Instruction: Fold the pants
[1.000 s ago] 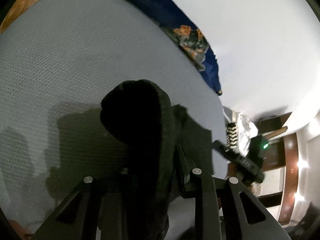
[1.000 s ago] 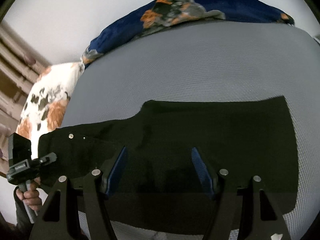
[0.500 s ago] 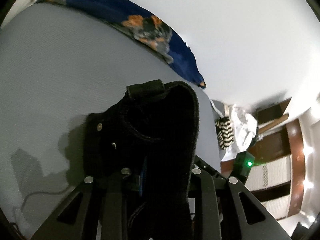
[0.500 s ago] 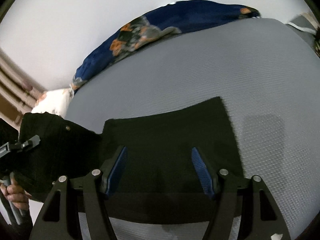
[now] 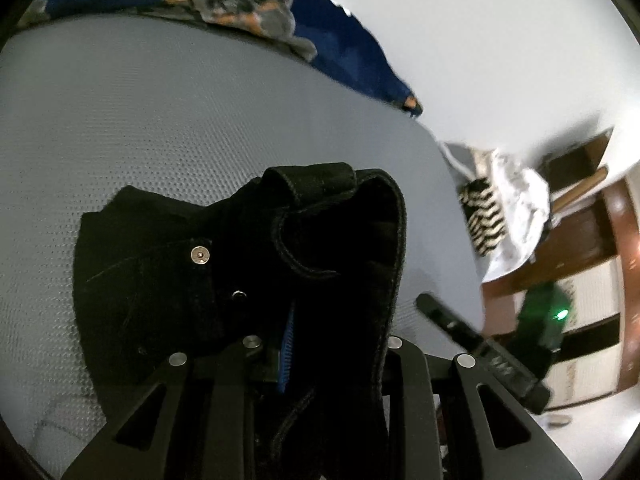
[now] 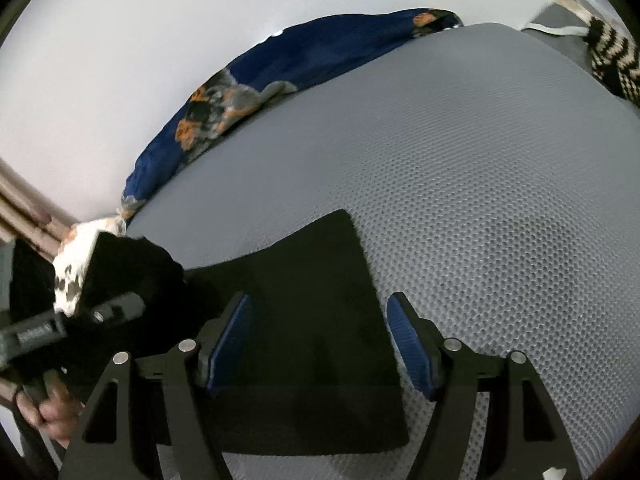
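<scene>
Black pants (image 5: 160, 280) lie on the grey mesh mattress (image 5: 160, 120). My left gripper (image 5: 332, 320) is shut on the waistband, which bunches up over its fingers; a metal button and a rivet show to the left. In the right wrist view the flat leg end of the pants (image 6: 304, 400) lies under my right gripper (image 6: 318, 304). Its jaws are opening, and the blue pads (image 6: 404, 332) stand apart above the cloth without pressing it. At the left of that view a hand (image 6: 52, 412) holds the left gripper with the lifted waistband.
A blue floral blanket (image 6: 300, 60) lies along the mattress's far edge against a white wall. A striped cloth (image 5: 484, 216) and white fabric sit past the mattress's right end, with wooden furniture (image 5: 616, 260) beyond. Bare mattress (image 6: 500, 200) stretches to the right of the pants.
The left gripper has carried the waistband across the mattress toward the leg end, so the flat part of the pants looks shorter. The right gripper has shifted along the leg end.
</scene>
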